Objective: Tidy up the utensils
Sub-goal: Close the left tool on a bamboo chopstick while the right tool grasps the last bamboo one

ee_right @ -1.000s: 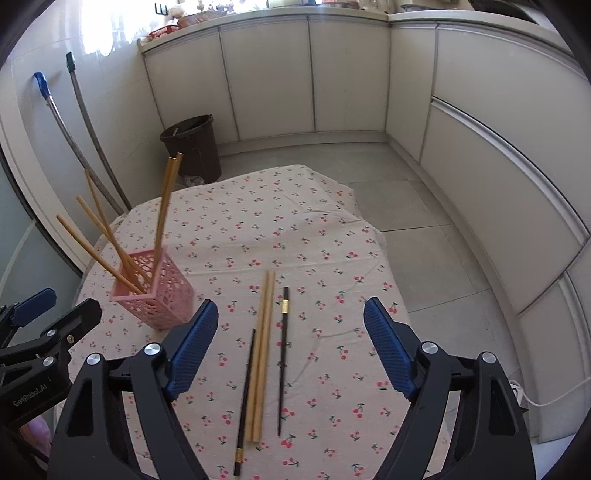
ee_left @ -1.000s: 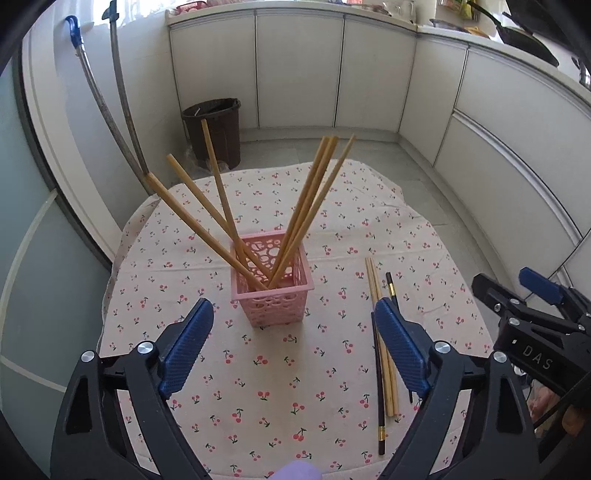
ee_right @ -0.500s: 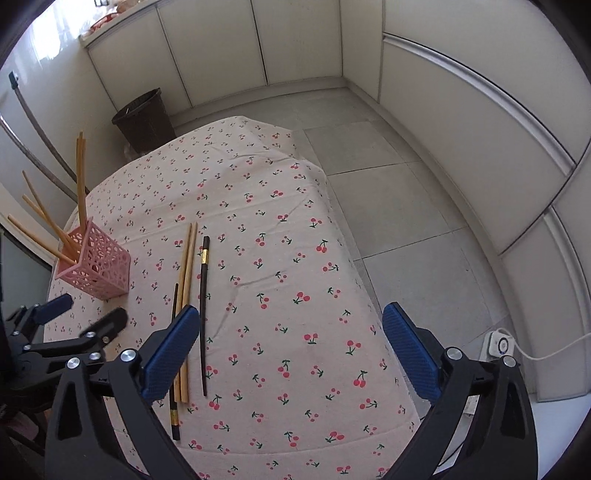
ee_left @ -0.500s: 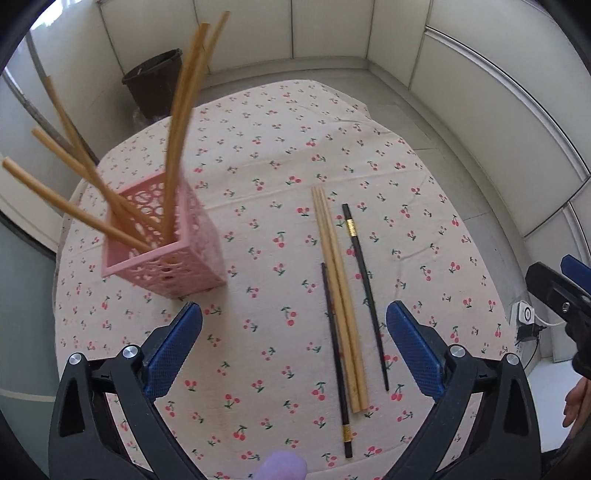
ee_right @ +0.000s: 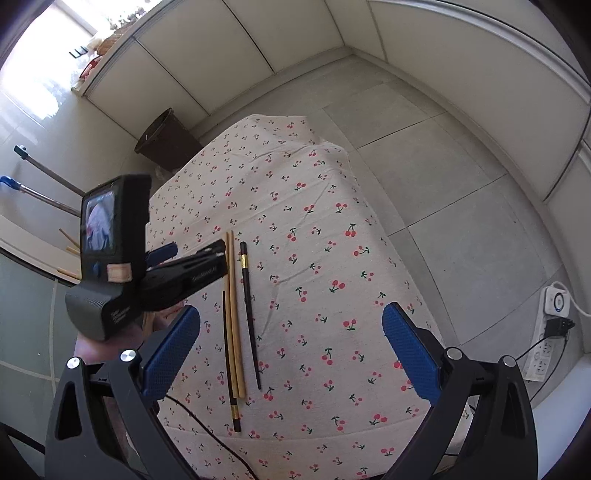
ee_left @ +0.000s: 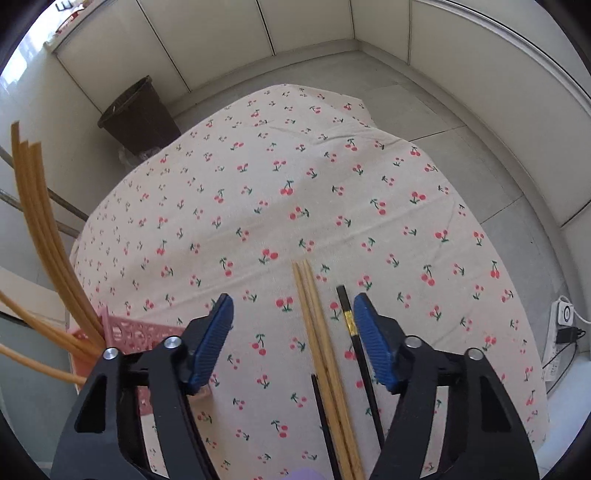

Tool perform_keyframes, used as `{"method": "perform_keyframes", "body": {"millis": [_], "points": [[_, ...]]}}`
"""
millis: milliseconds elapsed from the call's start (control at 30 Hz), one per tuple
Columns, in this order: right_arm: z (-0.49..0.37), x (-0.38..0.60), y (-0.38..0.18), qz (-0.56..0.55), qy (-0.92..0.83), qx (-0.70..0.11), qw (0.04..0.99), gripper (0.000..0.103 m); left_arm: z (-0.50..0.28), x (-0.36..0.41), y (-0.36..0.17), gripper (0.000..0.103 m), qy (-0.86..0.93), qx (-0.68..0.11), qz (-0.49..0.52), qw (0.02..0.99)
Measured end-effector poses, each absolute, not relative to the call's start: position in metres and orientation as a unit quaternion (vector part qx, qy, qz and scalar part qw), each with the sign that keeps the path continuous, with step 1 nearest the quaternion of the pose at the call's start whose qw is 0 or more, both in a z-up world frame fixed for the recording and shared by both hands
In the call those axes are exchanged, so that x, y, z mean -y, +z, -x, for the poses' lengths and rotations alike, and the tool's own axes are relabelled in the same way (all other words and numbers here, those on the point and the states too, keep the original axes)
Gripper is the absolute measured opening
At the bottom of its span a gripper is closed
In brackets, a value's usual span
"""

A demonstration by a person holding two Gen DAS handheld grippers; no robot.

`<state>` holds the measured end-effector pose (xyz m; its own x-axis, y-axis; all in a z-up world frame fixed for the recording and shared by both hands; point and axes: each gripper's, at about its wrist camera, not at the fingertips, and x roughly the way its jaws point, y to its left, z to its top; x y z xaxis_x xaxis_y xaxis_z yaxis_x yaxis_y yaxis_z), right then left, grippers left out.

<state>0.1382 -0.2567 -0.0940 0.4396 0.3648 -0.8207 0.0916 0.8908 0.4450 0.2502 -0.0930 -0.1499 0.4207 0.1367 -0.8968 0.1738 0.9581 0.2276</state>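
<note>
Two wooden chopsticks (ee_left: 317, 332) lie side by side on the cherry-print tablecloth (ee_left: 295, 192), with a black chopstick (ee_left: 356, 343) on their right and another black one (ee_left: 321, 410) on their left. My left gripper (ee_left: 293, 341) is open and low over them, its fingers on either side of the wooden pair. A pink lattice holder (ee_left: 122, 332) with several wooden chopsticks (ee_left: 48, 236) stands at the left. In the right wrist view the same chopsticks (ee_right: 234, 310) lie beside the left gripper (ee_right: 207, 254). My right gripper (ee_right: 291, 354) is open and empty, held high.
A dark waste bin (ee_left: 138, 114) stands on the floor beyond the table. White cabinets (ee_left: 303, 33) line the walls. A power strip (ee_right: 550, 332) with cables lies on the floor to the right. Mop handles (ee_right: 40, 184) lean at the left.
My left gripper has moved right and down from the pink holder to the loose chopsticks, which now lie between its fingers. My right gripper has risen and drawn back.
</note>
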Motion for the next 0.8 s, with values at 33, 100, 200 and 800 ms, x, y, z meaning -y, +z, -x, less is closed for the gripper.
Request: {"method": "perform_keyframes", "body": {"millis": [33, 100, 200, 800], "points": [[-0.138, 0.256, -0.093, -0.219, 0.085, -0.521, 0.82, 0.096, -0.254, 0.094, -0.151, 0.053, -0.006, -0.538, -0.145, 0.831], [-0.139, 0.259, -0.093, -0.227, 0.088, -0.521, 0.818, 0.096, -0.263, 0.093, -0.155, 0.043, -0.004, -0.547, -0.138, 0.826], [-0.141, 0.262, -0.097, -0.245, 0.094, -0.529, 0.807, 0.096, -0.274, 0.089, -0.165, 0.036, 0.0, -0.568, -0.127, 0.813], [-0.145, 0.269, -0.114, -0.28, 0.094, -0.55, 0.781, 0.096, -0.289, 0.073, -0.201, 0.024, 0.011, -0.593, -0.086, 0.801]]}}
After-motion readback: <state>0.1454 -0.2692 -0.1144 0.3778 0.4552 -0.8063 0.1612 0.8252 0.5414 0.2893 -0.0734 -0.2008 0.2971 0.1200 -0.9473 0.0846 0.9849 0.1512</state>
